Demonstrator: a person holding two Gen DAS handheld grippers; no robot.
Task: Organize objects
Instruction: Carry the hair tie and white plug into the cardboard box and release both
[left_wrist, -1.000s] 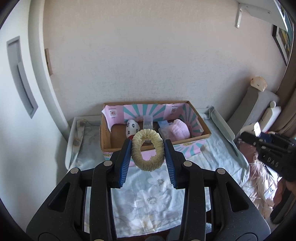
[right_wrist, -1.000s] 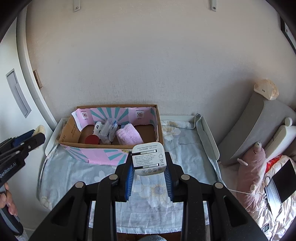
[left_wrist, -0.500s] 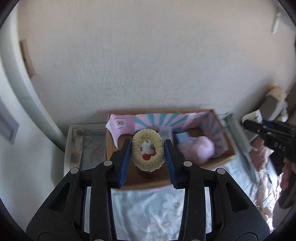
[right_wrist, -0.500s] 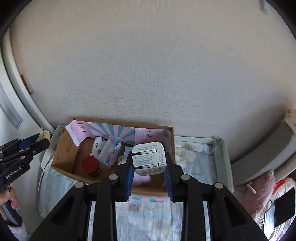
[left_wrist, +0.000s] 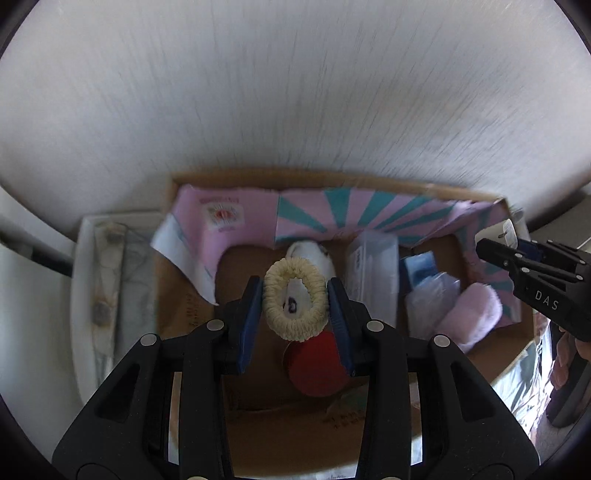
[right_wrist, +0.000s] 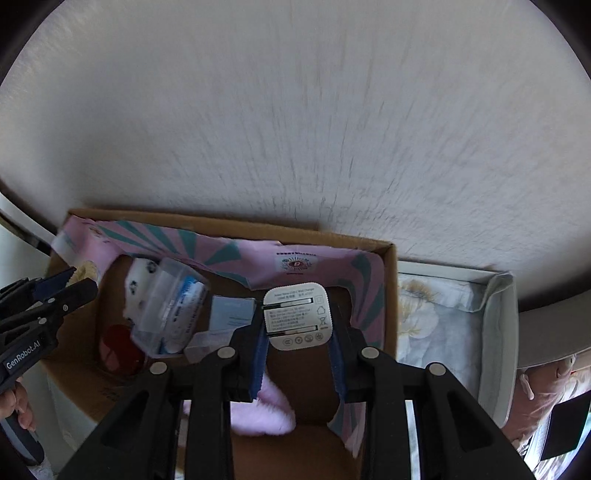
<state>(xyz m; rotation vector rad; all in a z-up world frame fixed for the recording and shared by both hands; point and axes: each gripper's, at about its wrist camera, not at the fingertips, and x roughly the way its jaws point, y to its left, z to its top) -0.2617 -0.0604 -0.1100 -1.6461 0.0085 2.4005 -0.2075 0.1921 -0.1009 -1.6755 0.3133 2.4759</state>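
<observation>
My left gripper (left_wrist: 295, 301) is shut on a cream knitted ring (left_wrist: 295, 299) and holds it over the left part of a cardboard box (left_wrist: 295, 424) lined with pink and teal paper. My right gripper (right_wrist: 296, 319) is shut on a white wall charger (right_wrist: 296, 317) and holds it over the right part of the same box (right_wrist: 388, 295). In the box lie a red-lidded jar (left_wrist: 317, 365), a white spotted item (left_wrist: 312, 254), a clear plastic case (left_wrist: 373, 273) and a pink fluffy item (left_wrist: 469, 314). The right gripper also shows at the left wrist view's right edge (left_wrist: 491, 245).
The box stands on a floral-sheeted surface (right_wrist: 436, 325) against a white wall (right_wrist: 295, 129). A white rail (left_wrist: 85, 295) runs along the left side. A raised grey edge (right_wrist: 498, 339) borders the right, with pink soft items (right_wrist: 543, 398) beyond it.
Both grippers have moved forward and down toward the box, from over the sheet to over the box's inside. Each still holds its object.
</observation>
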